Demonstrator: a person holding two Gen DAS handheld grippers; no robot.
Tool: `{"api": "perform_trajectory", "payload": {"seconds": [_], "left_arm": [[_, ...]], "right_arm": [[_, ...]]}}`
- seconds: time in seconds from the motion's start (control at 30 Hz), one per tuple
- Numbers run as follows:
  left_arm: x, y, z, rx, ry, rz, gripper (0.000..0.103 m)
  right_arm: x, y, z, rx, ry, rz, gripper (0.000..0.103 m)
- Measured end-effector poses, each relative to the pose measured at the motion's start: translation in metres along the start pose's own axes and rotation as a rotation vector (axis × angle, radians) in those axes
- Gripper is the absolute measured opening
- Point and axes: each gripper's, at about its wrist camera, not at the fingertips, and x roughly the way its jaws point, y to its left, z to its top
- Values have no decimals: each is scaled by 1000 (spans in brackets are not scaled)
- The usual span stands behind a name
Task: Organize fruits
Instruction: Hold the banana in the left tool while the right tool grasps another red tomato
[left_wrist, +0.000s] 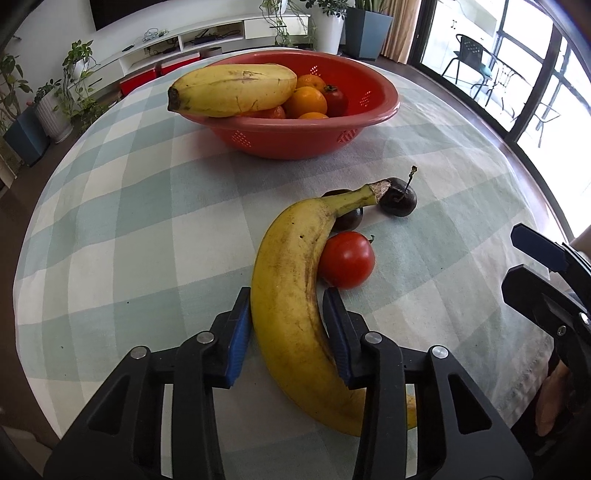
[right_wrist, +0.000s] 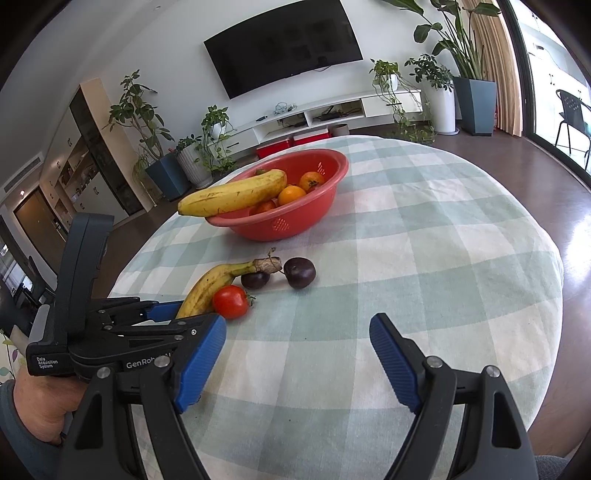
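A long spotted banana (left_wrist: 291, 258) lies on the checked tablecloth, and my left gripper (left_wrist: 287, 295) is shut on its middle, one blue pad against each side. A red tomato (left_wrist: 347, 260) touches the banana's right side, and two dark plums (left_wrist: 399, 201) sit by its stem. The red bowl (left_wrist: 295, 142) at the far side holds another banana (left_wrist: 232, 90), several oranges (left_wrist: 309, 101) and a red fruit. In the right wrist view my right gripper (right_wrist: 297, 325) stands open over bare cloth, to the right of the banana (right_wrist: 207, 286) and tomato (right_wrist: 229, 301).
The round table's cloth (right_wrist: 424, 240) drops off at the edges all round. A person's hand (right_wrist: 40, 402) holds the left gripper's handle at the lower left. Plants, a TV unit and a window wall stand beyond the table.
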Motion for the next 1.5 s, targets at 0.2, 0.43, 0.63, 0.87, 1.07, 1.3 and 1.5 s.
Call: {"api": "perform_trajectory", "payload": {"seconds": [0.2, 0.43, 0.63, 0.87, 1.07, 1.3, 1.5], "left_arm": [[2, -3, 4, 31, 32, 14, 37], [1, 0, -1, 14, 14, 36, 46], [-1, -6, -3, 40, 8, 24, 34], [-6, 2, -9, 52, -2, -13, 32], [-13, 25, -22, -19, -31, -47, 31], [-29, 58, -42, -134, -84, -108, 30], [-41, 79, -56, -219, -129, -178, 30]], "right_arm": [[1, 2, -1, 2, 7, -3, 83], [2, 1, -1, 3, 3, -6, 83], [6, 1, -2, -10, 14, -28, 81], [12, 3, -4, -31, 23, -55, 80], [19, 14, -8, -97, 39, -81, 77], [31, 31, -8, -150, 89, -54, 74], [48, 51, -2, -189, 127, -49, 74]]}}
